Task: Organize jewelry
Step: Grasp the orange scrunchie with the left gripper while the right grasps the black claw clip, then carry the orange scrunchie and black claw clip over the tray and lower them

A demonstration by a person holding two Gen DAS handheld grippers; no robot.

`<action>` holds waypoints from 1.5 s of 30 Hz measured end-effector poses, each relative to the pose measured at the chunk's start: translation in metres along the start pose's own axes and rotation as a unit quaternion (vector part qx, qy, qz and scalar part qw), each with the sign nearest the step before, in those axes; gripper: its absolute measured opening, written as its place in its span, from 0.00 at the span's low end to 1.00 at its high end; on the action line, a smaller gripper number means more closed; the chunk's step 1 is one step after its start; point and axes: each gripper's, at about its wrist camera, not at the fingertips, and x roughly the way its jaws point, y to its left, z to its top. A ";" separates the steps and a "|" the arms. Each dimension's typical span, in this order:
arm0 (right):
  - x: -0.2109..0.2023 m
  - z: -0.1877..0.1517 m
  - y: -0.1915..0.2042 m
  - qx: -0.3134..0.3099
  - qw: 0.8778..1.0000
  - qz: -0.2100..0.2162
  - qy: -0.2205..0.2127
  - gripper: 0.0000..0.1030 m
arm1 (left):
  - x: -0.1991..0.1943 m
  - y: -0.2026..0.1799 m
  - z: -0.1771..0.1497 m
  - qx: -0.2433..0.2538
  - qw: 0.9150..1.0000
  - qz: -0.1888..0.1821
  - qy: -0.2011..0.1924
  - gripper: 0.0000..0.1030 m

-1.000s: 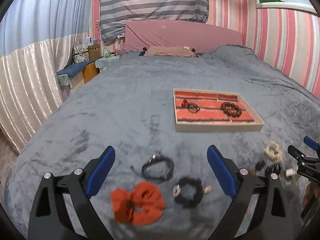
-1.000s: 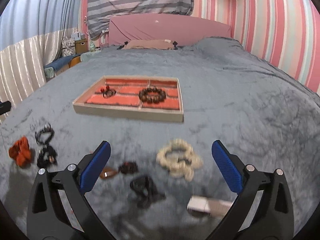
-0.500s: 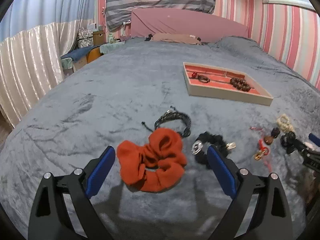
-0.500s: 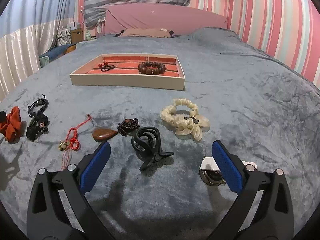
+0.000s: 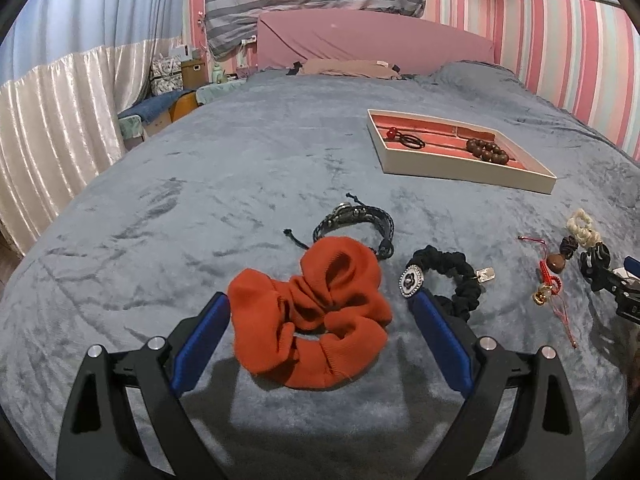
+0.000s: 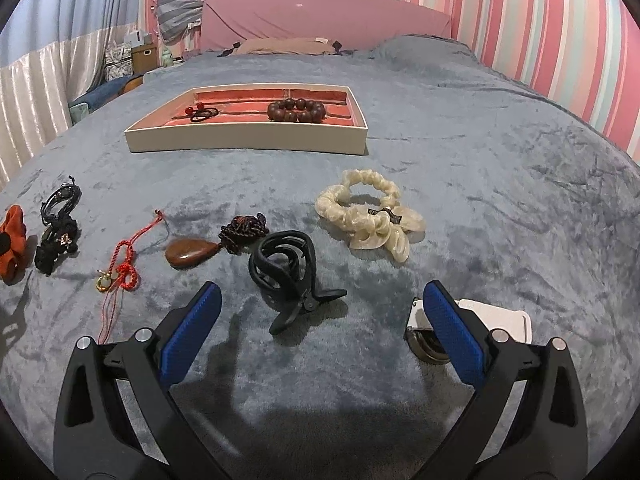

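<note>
My left gripper (image 5: pixel 320 312) is open with the orange scrunchie (image 5: pixel 308 312) lying between its fingertips on the bed. A black braided bracelet (image 5: pixel 356 220) and a black scrunchie with a charm (image 5: pixel 448 276) lie just beyond. My right gripper (image 6: pixel 318 304) is open, low over a black claw clip (image 6: pixel 288 272). A cream scrunchie (image 6: pixel 370 214), a brown pendant (image 6: pixel 190 252) and a red cord charm (image 6: pixel 120 272) lie around it. The tray (image 6: pixel 244 138) with red lining holds a wooden bead bracelet (image 6: pixel 296 110) and a black hair tie (image 6: pixel 202 114).
Everything lies on a grey-blue velvet bedspread (image 5: pixel 200 184). A white and metal item (image 6: pixel 500 320) sits partly behind my right gripper's right finger. A pink headboard (image 5: pixel 372 44) stands at the far end. Curtains and boxes stand off the bed's left edge (image 5: pixel 172 72).
Both grippers have come down and forward towards the bed. The orange scrunchie now sits between the left fingers, and the claw clip is closer to the right gripper.
</note>
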 end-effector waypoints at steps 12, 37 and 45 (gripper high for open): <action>0.018 0.007 0.001 0.004 1.000 0.005 0.020 0.71 | 0.017 0.009 0.003 -0.018 1.000 -0.008 0.019 0.88; 0.020 0.006 -0.001 0.011 0.999 0.027 0.019 0.49 | 0.037 0.005 -0.001 0.002 0.999 -0.010 0.053 0.41; 0.019 0.006 -0.002 0.013 0.999 0.027 0.017 0.49 | 0.036 0.004 -0.002 0.003 0.999 -0.009 0.051 0.37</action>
